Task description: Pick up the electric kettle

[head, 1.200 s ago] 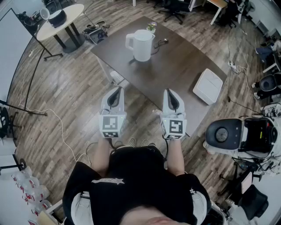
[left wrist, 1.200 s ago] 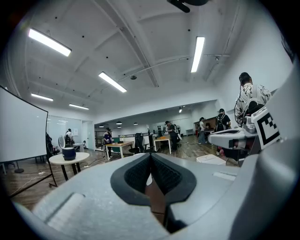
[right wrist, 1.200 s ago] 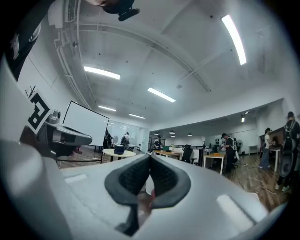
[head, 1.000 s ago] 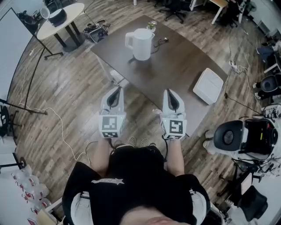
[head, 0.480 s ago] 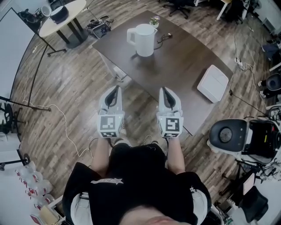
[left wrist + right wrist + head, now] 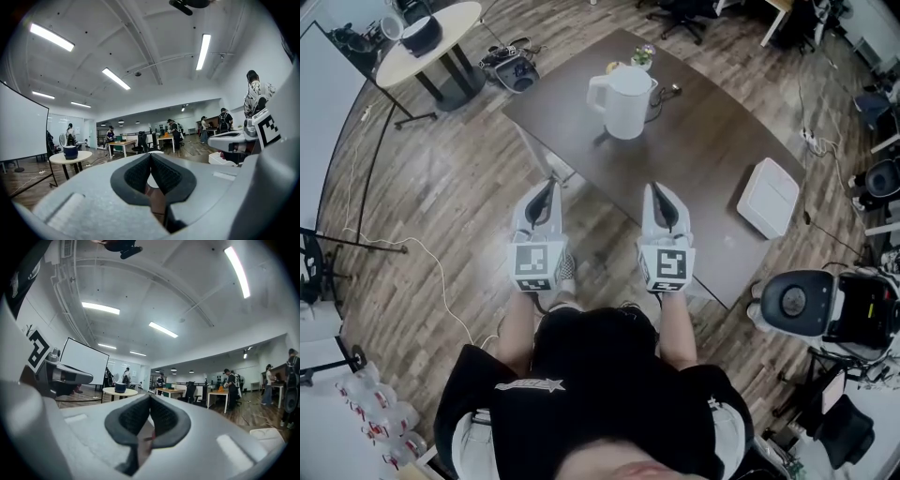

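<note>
Your left hand-held gripper (image 6: 151, 157) fills the lower frame, its dark pads (image 6: 137, 176) closed together with nothing gripped between them. Your right hand-held gripper (image 6: 220, 139) juts in level from the right. At far left stands a whiteboard (image 6: 21, 126), and near it a round table (image 6: 70, 159) carrying a dark pot (image 6: 70, 151). People stand at desks in the distance.

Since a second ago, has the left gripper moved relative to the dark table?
Yes, slightly. The left gripper has crept forward and leftward: the dark table, with its white electric kettle, now lies further right of it.
</note>
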The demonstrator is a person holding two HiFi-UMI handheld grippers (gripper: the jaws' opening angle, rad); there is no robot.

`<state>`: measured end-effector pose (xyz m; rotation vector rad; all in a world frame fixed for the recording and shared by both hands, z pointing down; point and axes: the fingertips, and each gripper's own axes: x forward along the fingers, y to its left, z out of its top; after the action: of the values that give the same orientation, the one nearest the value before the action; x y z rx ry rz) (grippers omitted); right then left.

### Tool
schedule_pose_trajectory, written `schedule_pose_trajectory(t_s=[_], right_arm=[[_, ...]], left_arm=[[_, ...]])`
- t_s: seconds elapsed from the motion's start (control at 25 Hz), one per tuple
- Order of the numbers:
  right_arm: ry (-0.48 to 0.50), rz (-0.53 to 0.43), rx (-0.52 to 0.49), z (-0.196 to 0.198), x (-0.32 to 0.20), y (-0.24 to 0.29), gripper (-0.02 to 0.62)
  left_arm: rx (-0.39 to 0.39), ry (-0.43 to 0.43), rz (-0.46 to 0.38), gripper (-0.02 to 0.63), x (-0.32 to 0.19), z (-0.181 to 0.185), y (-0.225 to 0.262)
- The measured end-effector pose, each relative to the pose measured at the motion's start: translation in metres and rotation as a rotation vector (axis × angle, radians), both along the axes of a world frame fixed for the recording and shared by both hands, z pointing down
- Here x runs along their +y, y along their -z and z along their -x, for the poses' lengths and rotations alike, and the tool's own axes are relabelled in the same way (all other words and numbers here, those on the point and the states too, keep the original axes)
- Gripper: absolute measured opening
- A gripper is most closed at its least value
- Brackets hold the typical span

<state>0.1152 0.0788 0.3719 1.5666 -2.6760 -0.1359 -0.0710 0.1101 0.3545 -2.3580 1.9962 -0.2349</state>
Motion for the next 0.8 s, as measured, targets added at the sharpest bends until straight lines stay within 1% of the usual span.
schedule_pose_trajectory(t_s=[0.2,0.4,0.6,0.8], right_arm=[[-0.057,0.001,0.004,0.047,-0.043,0.000,0.005],[-0.128,0.005,0.004,0.077,-0.078,-0.004,0.005],[-0.214,0.012,0.012,0.091,-0.100,-0.007,0.005],[-0.300,0.020,0.030,0.091,-0.108,-0.013,0.005]], left_arm=[[0.007,-0.056,0.007,0.011,-0.056,0.047,-0.002],[0.012,-0.118,0.018,0.011,-0.102,0.079,-0.008],[0.027,-0.196,0.031,0.011,-0.138,0.096,-0.015],[0.040,-0.276,0.041,0.011,-0.164,0.099,-0.022]])
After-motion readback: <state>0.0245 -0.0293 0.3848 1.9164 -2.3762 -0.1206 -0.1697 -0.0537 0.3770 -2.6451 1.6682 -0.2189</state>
